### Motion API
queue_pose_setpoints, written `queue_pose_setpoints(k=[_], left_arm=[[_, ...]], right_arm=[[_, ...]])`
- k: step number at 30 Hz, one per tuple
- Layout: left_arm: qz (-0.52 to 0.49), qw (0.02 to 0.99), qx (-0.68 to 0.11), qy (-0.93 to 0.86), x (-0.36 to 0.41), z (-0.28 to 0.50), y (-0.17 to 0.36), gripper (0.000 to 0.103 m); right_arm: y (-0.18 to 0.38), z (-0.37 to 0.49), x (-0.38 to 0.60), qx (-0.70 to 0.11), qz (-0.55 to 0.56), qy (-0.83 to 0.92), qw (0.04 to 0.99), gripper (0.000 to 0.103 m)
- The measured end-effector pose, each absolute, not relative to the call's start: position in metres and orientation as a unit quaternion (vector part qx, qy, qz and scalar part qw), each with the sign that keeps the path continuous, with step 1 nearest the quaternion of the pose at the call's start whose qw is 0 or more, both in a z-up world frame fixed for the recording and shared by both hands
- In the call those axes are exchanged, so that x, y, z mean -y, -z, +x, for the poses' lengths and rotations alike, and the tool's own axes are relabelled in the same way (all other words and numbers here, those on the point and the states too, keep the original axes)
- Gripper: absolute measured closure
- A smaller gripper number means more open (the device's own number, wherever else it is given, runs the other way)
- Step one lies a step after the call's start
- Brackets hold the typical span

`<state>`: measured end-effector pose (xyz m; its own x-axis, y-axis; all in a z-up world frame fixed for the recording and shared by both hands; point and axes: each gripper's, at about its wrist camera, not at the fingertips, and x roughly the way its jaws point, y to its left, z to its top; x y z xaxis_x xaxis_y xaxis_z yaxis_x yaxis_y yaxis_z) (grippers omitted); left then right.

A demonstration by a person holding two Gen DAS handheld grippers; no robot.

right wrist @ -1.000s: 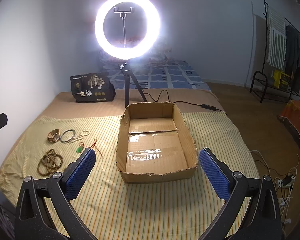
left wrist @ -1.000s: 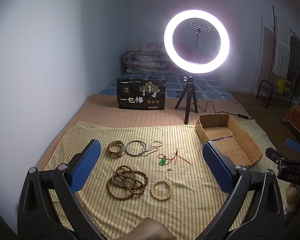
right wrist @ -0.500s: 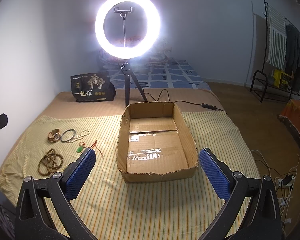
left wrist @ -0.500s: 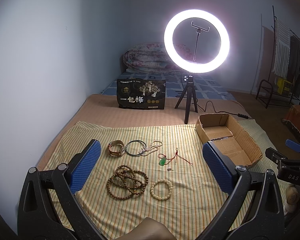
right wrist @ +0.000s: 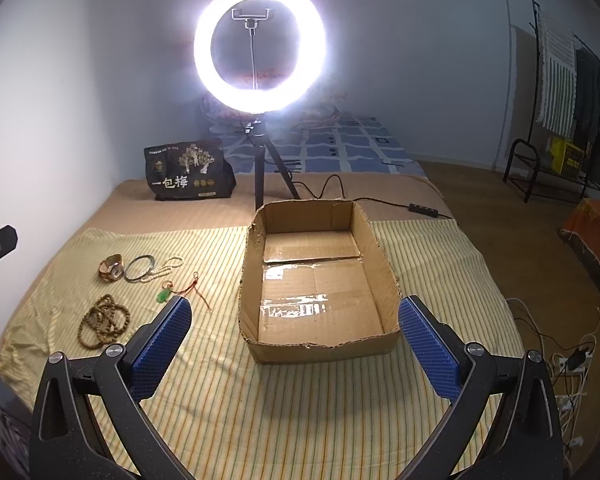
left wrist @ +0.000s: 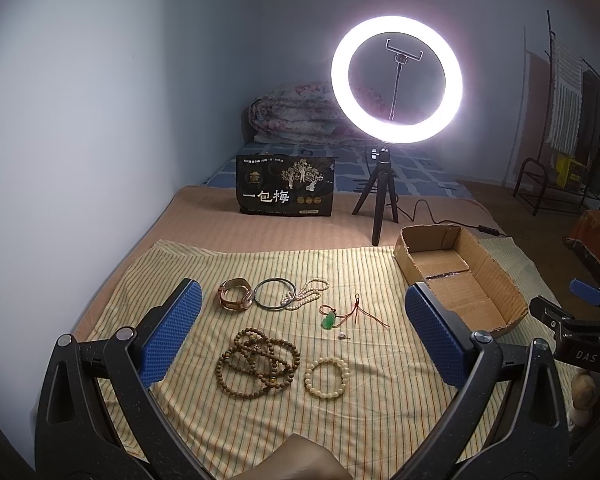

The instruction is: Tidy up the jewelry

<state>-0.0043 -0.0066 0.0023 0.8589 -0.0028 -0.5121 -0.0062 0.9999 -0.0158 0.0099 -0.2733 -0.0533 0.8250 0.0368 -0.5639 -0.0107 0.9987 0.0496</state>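
Jewelry laid out on striped cloth (left wrist: pixel 260 432), centre of left wrist view, framed by left gripper (left wrist: pixel 302 332), fingers spread wide, holding nothing. Nearest fingers: wooden beads (left wrist: pixel 258 362), pale bead bracelet (left wrist: pixel 326 372). Beyond: green pendant (left wrist: pixel 329 322), watch (left wrist: pixel 235 299), bangle (left wrist: pixel 275 294), pearl strand (left wrist: pixel 306 295). Right gripper (right wrist: pixel 296 334) fingers spread, empty, flanking cardboard box (right wrist: pixel 252 268) at centre. Ring light (right wrist: pixel 260 46) at top centre.

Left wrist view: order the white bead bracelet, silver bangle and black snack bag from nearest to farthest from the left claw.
From the left claw:
1. White bead bracelet, just right of centre between the fingers.
2. Silver bangle, farther up the cloth, beside the watch.
3. Black snack bag, upright beyond the cloth.
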Motion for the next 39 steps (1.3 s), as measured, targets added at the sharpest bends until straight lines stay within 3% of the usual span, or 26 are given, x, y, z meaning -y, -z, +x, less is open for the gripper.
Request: queue_pose_setpoints(k=[19, 32, 37, 39], left_arm=[[-0.019, 0.950, -0.307, -0.045, -0.036, 0.015, 0.025, 0.000], [-0.041, 0.919, -0.389, -0.050, -0.074, 0.044, 0.080, 0.000], [-0.042, 0.907, -0.417, -0.036, -0.073, 0.054, 0.101, 0.006], [-0.050, 0.899, -0.434, -0.025, -0.073, 0.059, 0.110, 0.014]], right_arm=[[0.068, 0.024, 0.249, -0.316, 0.009, -0.046, 0.948, 0.000], [0.102, 0.054, 0.205, -0.371, 0.005, -0.111, 0.922, 0.000], [0.119, 0.065, 0.191, -0.402, 0.020, -0.146, 0.904, 0.000], [0.125, 0.069, 0.183, -0.409, 0.018, -0.158, 0.899, 0.001]])
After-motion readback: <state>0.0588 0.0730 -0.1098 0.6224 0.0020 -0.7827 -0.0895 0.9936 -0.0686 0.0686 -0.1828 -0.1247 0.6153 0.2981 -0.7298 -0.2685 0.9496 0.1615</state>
